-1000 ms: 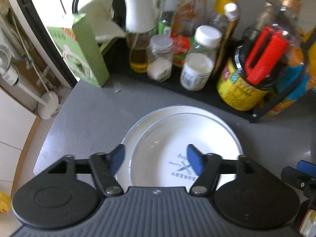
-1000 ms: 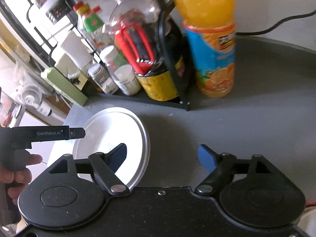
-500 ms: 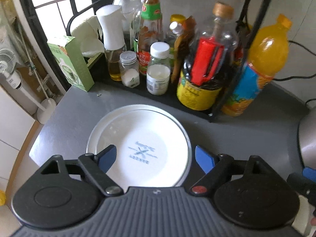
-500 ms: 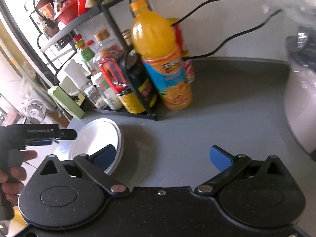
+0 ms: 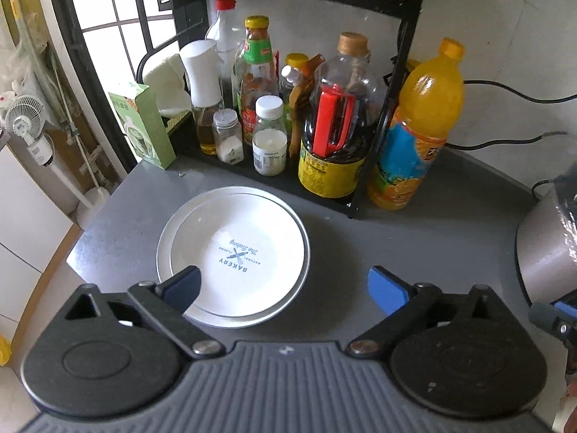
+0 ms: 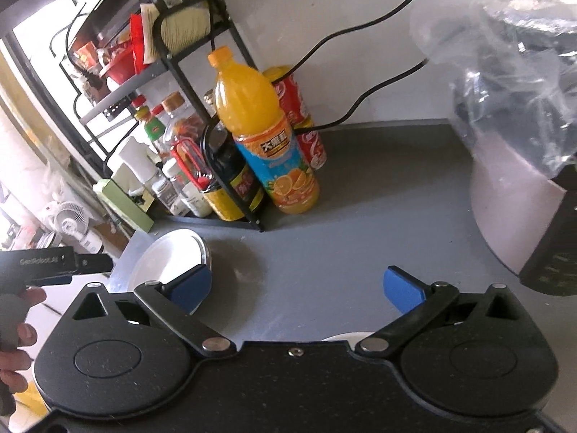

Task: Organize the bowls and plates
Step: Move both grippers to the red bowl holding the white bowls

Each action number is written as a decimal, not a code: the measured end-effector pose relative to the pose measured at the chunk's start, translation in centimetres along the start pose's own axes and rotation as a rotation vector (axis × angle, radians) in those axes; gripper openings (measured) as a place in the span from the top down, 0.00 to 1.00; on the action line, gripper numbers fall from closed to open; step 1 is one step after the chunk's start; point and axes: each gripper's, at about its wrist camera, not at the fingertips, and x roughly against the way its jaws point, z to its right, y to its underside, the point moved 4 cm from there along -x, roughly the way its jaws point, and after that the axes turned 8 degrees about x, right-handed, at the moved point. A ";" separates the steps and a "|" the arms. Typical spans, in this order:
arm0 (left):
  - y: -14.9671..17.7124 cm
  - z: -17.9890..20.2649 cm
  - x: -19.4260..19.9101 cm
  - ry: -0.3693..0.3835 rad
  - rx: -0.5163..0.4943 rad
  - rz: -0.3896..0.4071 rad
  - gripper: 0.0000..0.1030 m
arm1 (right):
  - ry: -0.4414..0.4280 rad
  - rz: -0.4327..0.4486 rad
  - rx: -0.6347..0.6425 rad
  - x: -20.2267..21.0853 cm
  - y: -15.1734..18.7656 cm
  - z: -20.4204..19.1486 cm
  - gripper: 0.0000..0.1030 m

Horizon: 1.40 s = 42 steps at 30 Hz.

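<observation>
Two white plates lie stacked on the grey counter (image 5: 414, 245). The upper plate (image 5: 245, 252) has blue "BAKERY" print and rests inside the wider lower plate (image 5: 163, 241). My left gripper (image 5: 285, 283) hovers above the stack's near edge. Its jaws are opening, with nothing between them. In the right wrist view the stack (image 6: 169, 256) lies at the left, behind the left fingertip of my right gripper (image 6: 295, 283). That gripper is open and empty over bare counter. A white rim (image 6: 346, 335) peeks out just under it.
A black rack (image 5: 393, 83) of bottles and jars stands behind the plates, with an orange juice bottle (image 5: 422, 126) beside it. A green box (image 5: 144, 126) is at the back left, a silver cooker (image 5: 541, 252) at the right. The counter edge drops off at the left.
Both grippers have pulled back and up from the plate stack and their jaws have widened. The right one has swung to the right. The plates stay where they were.
</observation>
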 end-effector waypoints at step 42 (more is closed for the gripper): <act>11.2 11.7 -1.6 0.333 -0.338 -0.179 0.11 | 0.270 -0.089 -0.270 6.7 13.0 9.3 0.02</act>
